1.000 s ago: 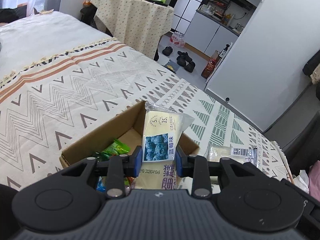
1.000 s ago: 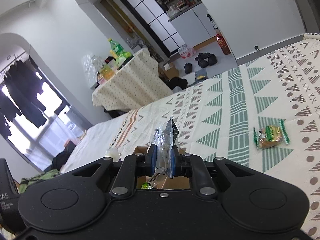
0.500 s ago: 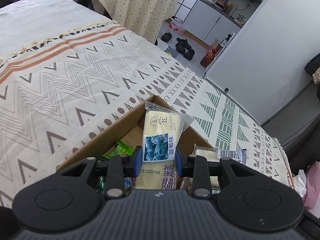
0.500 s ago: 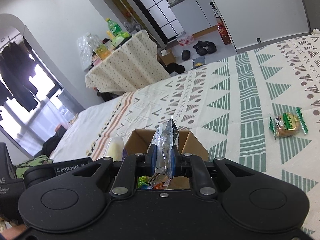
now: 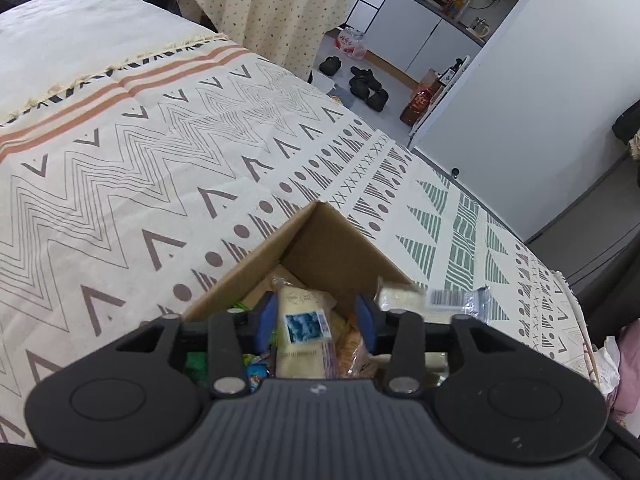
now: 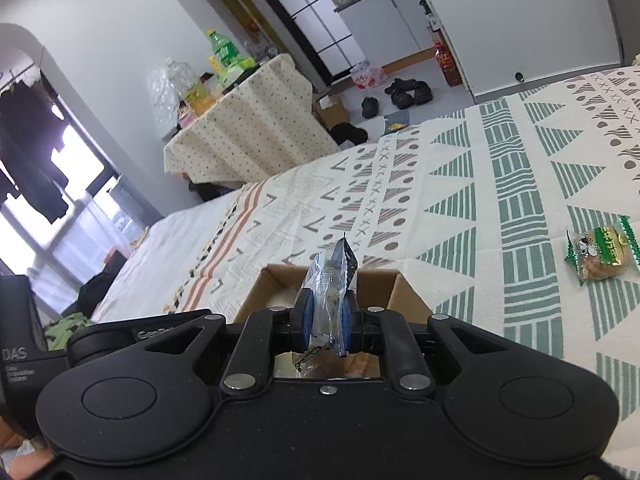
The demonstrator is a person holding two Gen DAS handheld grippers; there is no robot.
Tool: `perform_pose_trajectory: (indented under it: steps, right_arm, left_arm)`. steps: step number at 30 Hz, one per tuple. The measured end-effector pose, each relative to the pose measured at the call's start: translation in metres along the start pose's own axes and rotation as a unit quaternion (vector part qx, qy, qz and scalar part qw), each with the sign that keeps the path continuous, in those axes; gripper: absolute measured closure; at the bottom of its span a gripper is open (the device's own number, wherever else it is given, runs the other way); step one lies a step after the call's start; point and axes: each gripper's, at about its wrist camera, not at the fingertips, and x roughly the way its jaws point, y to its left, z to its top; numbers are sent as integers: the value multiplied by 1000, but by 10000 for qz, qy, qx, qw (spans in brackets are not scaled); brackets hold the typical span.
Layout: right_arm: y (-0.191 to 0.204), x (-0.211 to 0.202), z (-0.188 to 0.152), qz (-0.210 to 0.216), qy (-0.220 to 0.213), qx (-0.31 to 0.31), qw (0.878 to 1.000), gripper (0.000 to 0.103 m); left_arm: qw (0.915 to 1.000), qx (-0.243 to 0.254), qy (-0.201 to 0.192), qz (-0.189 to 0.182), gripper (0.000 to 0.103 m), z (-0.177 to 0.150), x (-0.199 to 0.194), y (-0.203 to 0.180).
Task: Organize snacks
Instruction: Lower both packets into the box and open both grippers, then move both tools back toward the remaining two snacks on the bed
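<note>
Left wrist view: my left gripper point(image 5: 316, 322) over the cardboard box point(image 5: 320, 248) on the patterned bedspread point(image 5: 160, 184). Jaws have just been opening; the pale blueberry-picture packet point(image 5: 302, 332) lies between the pads, loose, down among the box's other snacks.

Right wrist view: my right gripper point(image 6: 326, 322) clamped tight on a clear silver-edged packet point(image 6: 330, 280), upright above the box point(image 6: 276, 284). A green-wrapped cake point(image 6: 600, 254) lies well apart on the bedspread.
</note>
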Motion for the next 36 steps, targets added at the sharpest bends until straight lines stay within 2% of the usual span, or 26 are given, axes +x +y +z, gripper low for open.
perform_pose_trajectory:
  steps: [4,6,10,12,18,24,30,36]
  right_arm:
    - [1,1,1,89,21,-9,10000,80]
    - [0,-2,2,81,-11,7,10000,66]
    - [-5,-13,4,14,-55,106,9999,55]
    - [-9,-19,6,-99,-77,138,9998,44]
    - [-18,-41,10,-346,-161,190,9991,26]
    - [-24,-59,11,-404,-143,172,9989,16]
    - [-28,-75,9,-363,-75,139,9992,4]
    - [-32,-96,10,-457,-150,54,9988,0]
  left_arm:
    - [9999,-52,22,104,46,-4,-3,-1]
    - [9999,-10,-7,104,43,-7,-8,-3]
    - [9997,34,-142,184,27,-11,-19,-6]
    - [9996,21,-162,221,23,-13,-23,-7]
    - [9992,106,-161,343,14,-22,-37,-16]
    - [9985,268,-180,447,9,-35,-53,-28]
    - [9975,351,-243,564,9,-45,-68,-40]
    - [9969,405,-296,611,8,-55,-82,-54]
